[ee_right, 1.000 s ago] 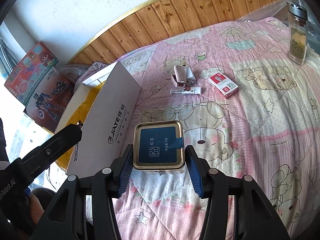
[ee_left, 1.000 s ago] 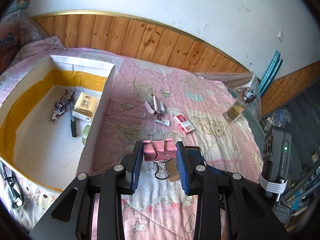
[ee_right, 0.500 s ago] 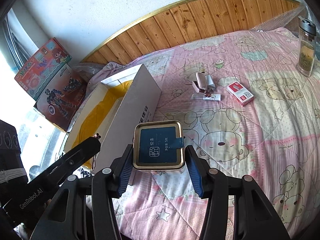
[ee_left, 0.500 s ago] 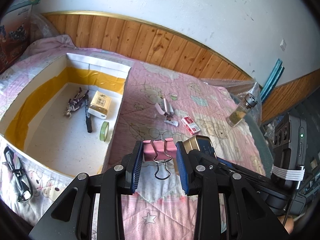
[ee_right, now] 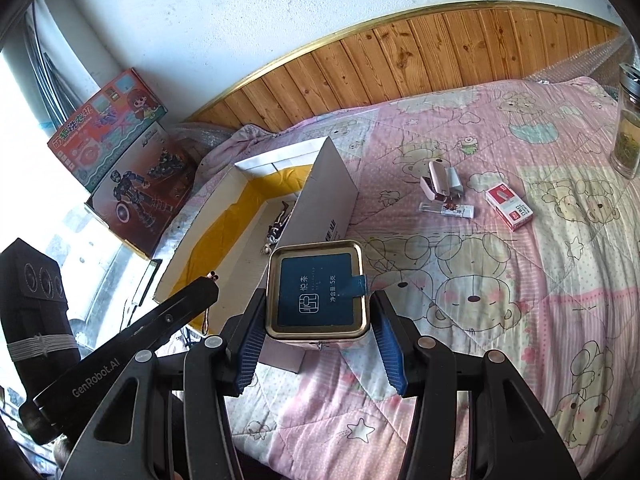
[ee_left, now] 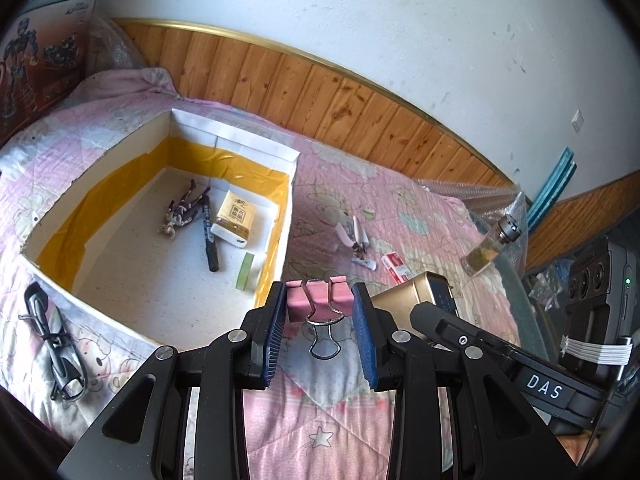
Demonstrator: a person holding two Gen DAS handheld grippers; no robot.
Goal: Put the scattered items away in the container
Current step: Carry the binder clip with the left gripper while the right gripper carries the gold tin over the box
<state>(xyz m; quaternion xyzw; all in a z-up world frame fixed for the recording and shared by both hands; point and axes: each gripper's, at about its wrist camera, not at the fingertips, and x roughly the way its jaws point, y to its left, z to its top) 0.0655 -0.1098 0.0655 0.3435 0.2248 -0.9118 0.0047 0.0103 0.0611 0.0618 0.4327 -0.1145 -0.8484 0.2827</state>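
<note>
Pink and small, the binder clip (ee_left: 316, 300) sits squeezed between the two blue pads of the left gripper (ee_left: 319, 322). Its wire loop hangs down below the pads. The clip is up in the air, just beside the near corner of the white box (ee_left: 288, 196), not over the inside yet.

The right gripper (ee_right: 318, 330) is clamped on a gold tea tin (ee_right: 316, 290) with a dark blue lid. The tin is also up in the air, beside the long side wall of the box.

Inside the box lie a little doll (ee_left: 182, 212), a black pen (ee_left: 210, 236), a pack of tissues (ee_left: 234, 220) and a green tape roll (ee_left: 245, 271).

On the pink quilt (ee_right: 520, 320), away from the box, wait a red and white staple box (ee_right: 509, 207), a pink stapler (ee_right: 436, 180), a thin white tube (ee_right: 446, 209) and a glass bottle (ee_right: 626, 140). A pair of glasses (ee_left: 52, 344) lies near the front wall of the box.

I think the clip is light and hard. Its smooth sides could slip, so holding the flat pink body is best. The tin looks stiff and a bit heavier, with shiny slippery sides. Grip it across the middle, firmly. The glass bottle could break, so it needs a gentle hold around its body.
</note>
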